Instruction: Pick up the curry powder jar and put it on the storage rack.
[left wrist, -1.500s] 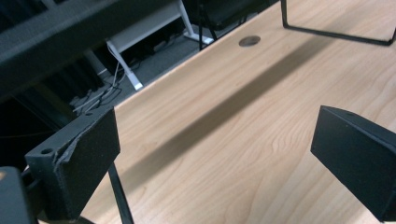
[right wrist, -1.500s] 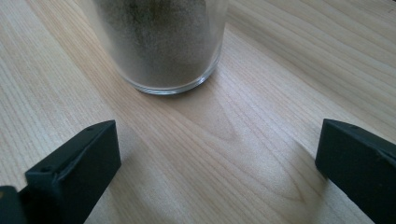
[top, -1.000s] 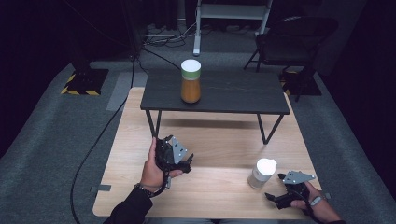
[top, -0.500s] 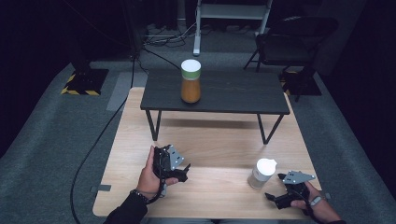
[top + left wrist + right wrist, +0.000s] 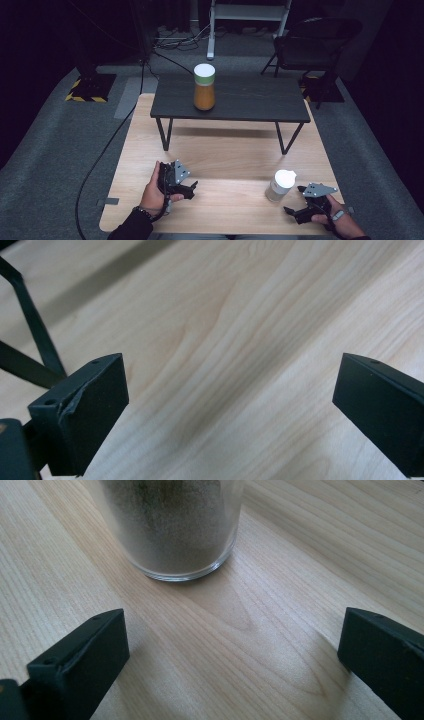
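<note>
Leftmost, the left gripper (image 5: 186,187) sits low over the pale wooden table (image 5: 225,155), held in the person's left hand (image 5: 152,192), with its grey three-cornered plate (image 5: 180,171) turned up toward the high camera. Its jaws stand wide apart with nothing between them; the left gripper view has bare wood grain (image 5: 235,360) in the gap, and two thin black legs (image 5: 35,340) of the dark bench cross that view's upper left corner, cut off by the frame edge. The dark bench (image 5: 230,100) stands on the far half of the table and carries an orange jar (image 5: 204,87) with a white lid, upright, well apart from both grippers. Nearer, toward the right, a small glass jar (image 5: 280,186) with a white cap stands upright on the wood. In the right gripper view the jar (image 5: 175,525) is cropped at the top, so lid and upper body are out of frame; the grainy grey-brown fill is blurred and cannot be identified. The right gripper (image 5: 294,213) lies just beside the jar, nearer the table's front edge, held in the right hand (image 5: 335,222), which the frame bottom partly cuts off. Its jaws are spread wide and empty, the jar ahead of them, not between them, not touching.
</note>
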Demonstrator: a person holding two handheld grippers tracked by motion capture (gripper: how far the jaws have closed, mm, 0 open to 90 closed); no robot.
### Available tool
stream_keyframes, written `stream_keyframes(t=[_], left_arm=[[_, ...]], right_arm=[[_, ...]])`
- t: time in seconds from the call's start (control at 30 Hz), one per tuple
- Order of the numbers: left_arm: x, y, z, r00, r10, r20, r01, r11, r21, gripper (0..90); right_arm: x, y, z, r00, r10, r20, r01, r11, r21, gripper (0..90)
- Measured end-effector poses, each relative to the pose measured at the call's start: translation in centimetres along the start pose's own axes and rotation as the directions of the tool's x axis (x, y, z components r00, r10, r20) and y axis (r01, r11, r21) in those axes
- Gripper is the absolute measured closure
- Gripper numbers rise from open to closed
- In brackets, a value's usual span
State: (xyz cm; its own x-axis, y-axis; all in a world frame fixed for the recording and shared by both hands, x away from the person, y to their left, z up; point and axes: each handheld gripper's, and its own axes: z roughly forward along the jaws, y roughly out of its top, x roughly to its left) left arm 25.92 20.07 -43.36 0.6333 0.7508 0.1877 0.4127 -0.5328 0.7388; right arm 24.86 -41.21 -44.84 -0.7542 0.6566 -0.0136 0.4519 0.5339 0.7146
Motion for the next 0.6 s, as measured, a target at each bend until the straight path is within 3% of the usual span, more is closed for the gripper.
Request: stream_keyframes(t=[0.1,0.4,0.6], left_arm=[[0.5,-0.3,0.1,0.9996,-0.026,0.005,0.026,0.9995,0.018,1.8],[1.4,-0.8,0.4,0.9994,-0.031,0.012,0.03,0.9961,0.083,1.9],[2.0,-1.0,0.7,0.9976,-0.063,0.029,0.06,0.9929,0.103,2.2]], right_arm=[[0.0,0.0,0.0,1.0,0.0,0.0,0.0,1.0,0.0,0.0],[0.0,0.0,0.0,1.0,0.0,0.0,0.0,1.0,0.0,0.0],[0.0,0.0,0.0,1.0,0.0,0.0,0.0,1.0,0.0,0.0]])
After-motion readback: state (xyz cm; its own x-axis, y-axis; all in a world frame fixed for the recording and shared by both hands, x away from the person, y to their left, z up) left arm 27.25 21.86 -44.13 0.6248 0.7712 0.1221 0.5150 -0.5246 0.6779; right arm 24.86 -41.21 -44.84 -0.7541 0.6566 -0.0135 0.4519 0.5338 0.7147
